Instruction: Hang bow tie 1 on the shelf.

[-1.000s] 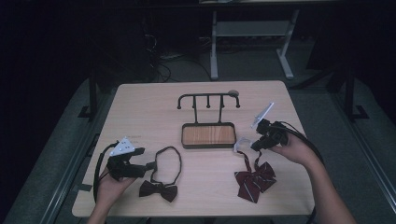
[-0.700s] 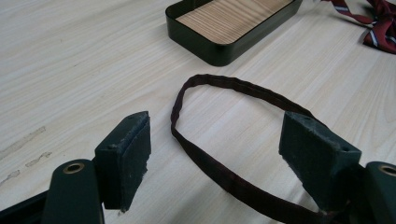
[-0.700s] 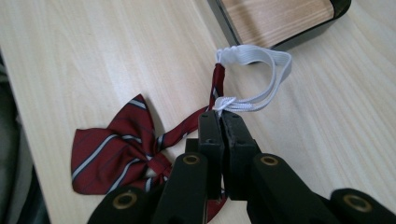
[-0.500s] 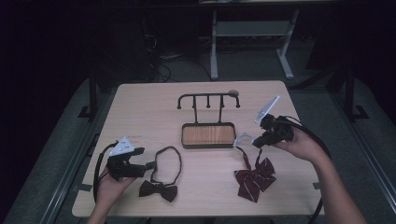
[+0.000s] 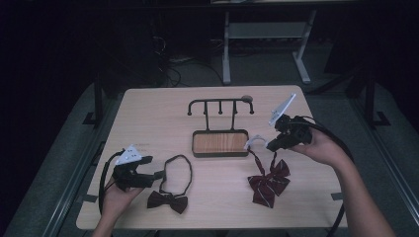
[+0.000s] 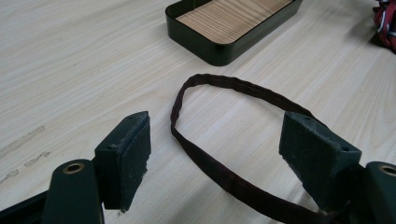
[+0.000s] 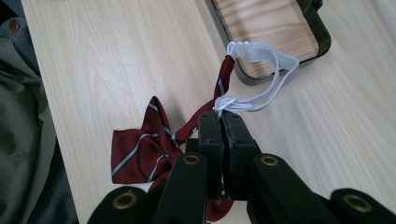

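Observation:
A dark red striped bow tie [image 5: 269, 182] lies on the right of the table, and its strap rises to a white elastic loop [image 5: 254, 142]. My right gripper [image 5: 268, 145] is shut on that strap just below the elastic. In the right gripper view the shut jaws [image 7: 222, 122] pinch the strap, with the bow [image 7: 140, 149] hanging to the left and the elastic [image 7: 261, 60] over the tray's corner. A darker bow tie [image 5: 168, 200] lies front left. My left gripper [image 5: 159, 174] rests open on the table, and the neck band [image 6: 224, 88] lies between its pads [image 6: 126, 144].
A black tray with a wooden floor [image 5: 220, 154] stands mid-table, with a black hook rack [image 5: 220, 102] rising behind it. The tray [image 6: 205, 44] is just beyond the left gripper's band, and its corner [image 7: 322, 39] is close to the right gripper. The table's right edge runs past the forearm.
My right gripper has risen slightly and drawn toward the right, pulling the strap and elastic up while the striped bow stays on the table. The left gripper has not moved.

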`<state>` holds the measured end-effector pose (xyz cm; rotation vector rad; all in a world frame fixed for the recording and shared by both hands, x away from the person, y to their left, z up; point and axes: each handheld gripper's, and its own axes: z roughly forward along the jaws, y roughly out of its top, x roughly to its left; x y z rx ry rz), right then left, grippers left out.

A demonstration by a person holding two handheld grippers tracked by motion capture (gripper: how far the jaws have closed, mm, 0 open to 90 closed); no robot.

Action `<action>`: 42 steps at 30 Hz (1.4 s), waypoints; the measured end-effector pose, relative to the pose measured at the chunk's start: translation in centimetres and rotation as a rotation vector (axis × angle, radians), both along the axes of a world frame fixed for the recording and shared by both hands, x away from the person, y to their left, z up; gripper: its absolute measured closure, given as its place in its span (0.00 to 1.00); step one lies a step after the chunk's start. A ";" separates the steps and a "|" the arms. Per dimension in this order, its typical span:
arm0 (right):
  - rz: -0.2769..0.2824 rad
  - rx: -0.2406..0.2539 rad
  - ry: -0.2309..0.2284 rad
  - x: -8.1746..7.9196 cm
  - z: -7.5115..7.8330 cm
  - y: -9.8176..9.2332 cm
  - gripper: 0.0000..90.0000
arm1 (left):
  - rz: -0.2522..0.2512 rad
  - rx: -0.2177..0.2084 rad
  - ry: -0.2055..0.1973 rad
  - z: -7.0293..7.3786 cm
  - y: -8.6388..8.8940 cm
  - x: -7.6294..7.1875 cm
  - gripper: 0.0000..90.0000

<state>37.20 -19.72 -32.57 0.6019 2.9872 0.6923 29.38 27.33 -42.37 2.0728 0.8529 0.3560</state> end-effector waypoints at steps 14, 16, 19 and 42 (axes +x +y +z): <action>0.014 0.002 -0.048 0.6 2.9 0.8 0.97 | -0.001 -0.007 -0.002 0.0 0.0 0.0 0.28; 0.016 0.001 -0.053 0.7 3.0 0.8 0.97 | -0.002 -0.005 -0.001 0.0 0.0 0.0 0.28; 0.016 0.001 -0.059 0.7 3.6 0.9 0.97 | -0.005 0.001 -0.001 0.0 0.0 0.0 0.28; 0.036 -0.002 -0.124 0.8 7.5 2.6 0.97 | -0.004 -0.004 -0.005 0.1 0.0 -0.1 0.28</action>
